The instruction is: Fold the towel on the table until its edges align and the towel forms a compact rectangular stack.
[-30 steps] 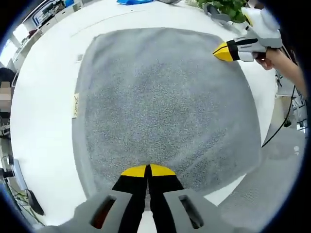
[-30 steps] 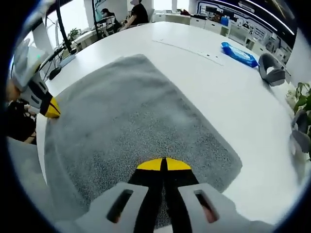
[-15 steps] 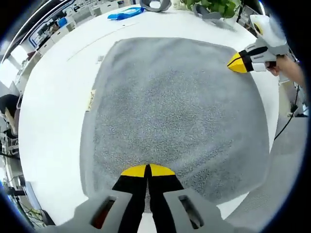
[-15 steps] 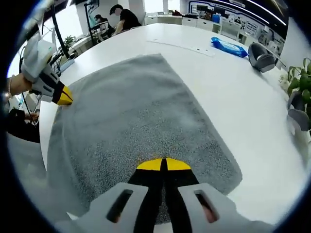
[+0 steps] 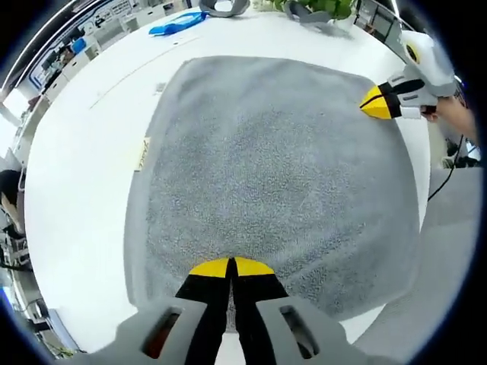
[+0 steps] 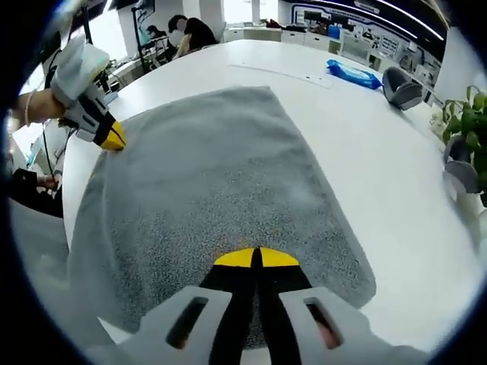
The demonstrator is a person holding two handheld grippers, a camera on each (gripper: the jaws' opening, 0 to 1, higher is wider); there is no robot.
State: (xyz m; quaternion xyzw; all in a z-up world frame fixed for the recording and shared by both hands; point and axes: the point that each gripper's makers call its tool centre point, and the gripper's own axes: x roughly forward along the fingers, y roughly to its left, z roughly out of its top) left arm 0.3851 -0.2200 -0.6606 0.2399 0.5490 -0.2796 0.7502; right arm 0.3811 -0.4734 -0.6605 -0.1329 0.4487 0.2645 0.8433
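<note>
A grey towel (image 5: 266, 167) lies spread flat on the white table (image 5: 76, 152), with a small label (image 5: 141, 154) at its left edge. My left gripper (image 5: 230, 266) is shut on the towel's near edge at one corner. My right gripper (image 5: 378, 103) comes into this view from the right, pinching the other near corner, with a hand behind it. In the right gripper view the towel (image 6: 205, 182) stretches away from my right gripper (image 6: 257, 258), which is shut on its edge. The left gripper (image 6: 110, 137) shows at the left on the neighbouring corner.
A blue packet (image 6: 351, 72), a grey object (image 6: 399, 84) and potted plants (image 6: 464, 114) stand on the far part of the table (image 6: 365, 129). Seated people (image 6: 194, 30) are beyond it. A black cable (image 5: 449, 163) hangs past the table edge.
Both cameras have shifted, so more of the towel shows and each view's other gripper sits a little further in. Both grippers stay shut at the towel's corners.
</note>
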